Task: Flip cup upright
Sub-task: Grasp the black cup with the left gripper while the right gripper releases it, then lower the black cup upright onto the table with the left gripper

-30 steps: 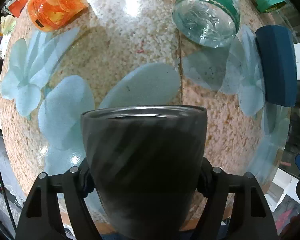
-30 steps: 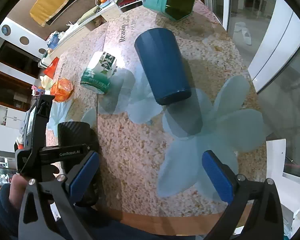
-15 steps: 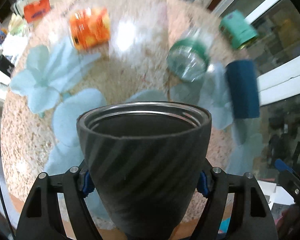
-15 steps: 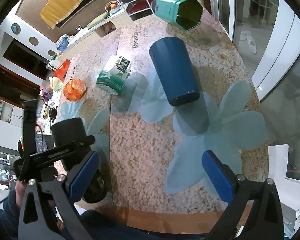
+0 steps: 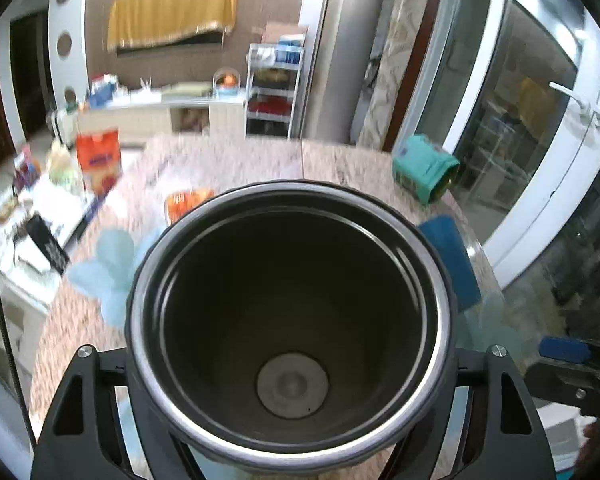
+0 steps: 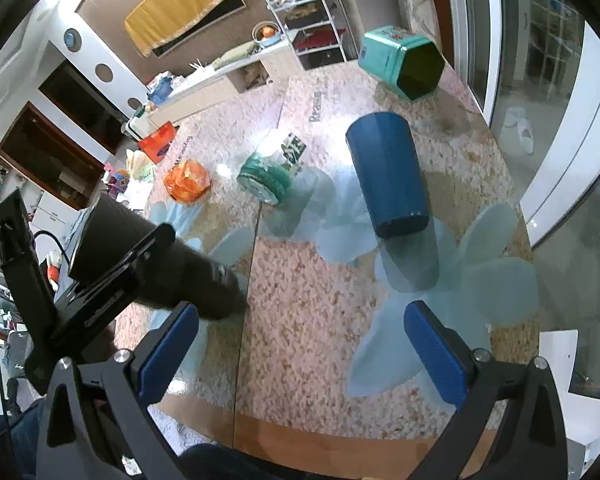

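Note:
My left gripper (image 5: 290, 364) is shut on a black metal cup (image 5: 288, 320). The left wrist view looks straight into the cup's open mouth, down to its grey bottom. In the right wrist view the black cup (image 6: 156, 252) is held tilted at the table's front left, its base low near the tabletop and its mouth pointing up and left; I cannot tell if the base touches. My right gripper (image 6: 300, 344) is open and empty above the table's front edge. A dark blue cup (image 6: 388, 172) lies on its side ahead of it.
A round glass table (image 6: 312, 280) with pale flower prints. On it lie a green-banded clear cup (image 6: 272, 172), an orange cup (image 6: 186, 180) and a teal hexagonal tin (image 6: 400, 62). Glass doors stand on the right; a counter with clutter is at far left.
My left gripper has swung the black cup's mouth up from the tabletop; the view now looks straight into the cup with the room behind it. My right gripper moved only a little.

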